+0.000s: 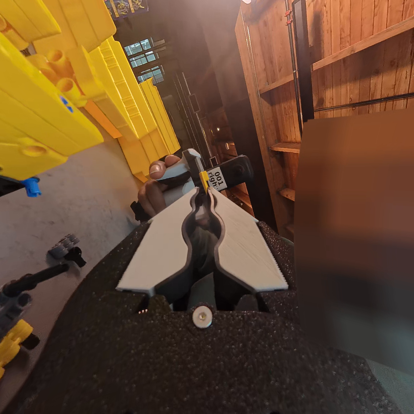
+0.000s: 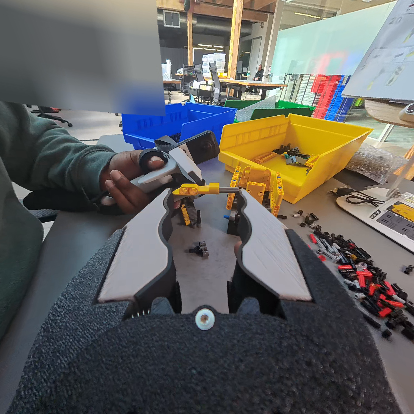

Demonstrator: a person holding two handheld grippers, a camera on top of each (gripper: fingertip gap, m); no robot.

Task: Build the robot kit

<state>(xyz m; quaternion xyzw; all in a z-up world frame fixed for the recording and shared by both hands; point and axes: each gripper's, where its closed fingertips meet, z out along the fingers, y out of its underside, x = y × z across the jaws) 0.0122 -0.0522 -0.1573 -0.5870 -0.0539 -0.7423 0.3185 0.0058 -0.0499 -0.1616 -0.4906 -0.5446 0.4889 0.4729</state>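
Note:
A small yellow connector [image 2: 195, 190] with a grey axle [image 2: 228, 190] stuck in its end is held above the grey table [image 2: 201, 280]. My left gripper [image 1: 203, 190] is shut on the yellow connector [image 1: 203, 179] at its tips. It also shows in the right wrist view [image 2: 192, 179], held by a hand. My right gripper [image 2: 205, 192] has its jaws partly closed around the piece lengthwise. One fingertip [image 2: 240, 192] meets the axle's end and the other meets the connector's end. In the left wrist view the right gripper's finger [image 1: 190, 156] touches the axle [image 1: 199, 164].
A half-built yellow model [image 2: 255, 186] stands just behind the grippers, before a yellow bin [image 2: 291, 186]. A blue bin [image 2: 179, 125] and a green bin [image 2: 291, 107] sit farther back. Red and black pins [image 2: 369, 280] lie at right, a dark part [image 2: 201, 248] below the jaws. Left and right tips are no more than a few centimetres apart.

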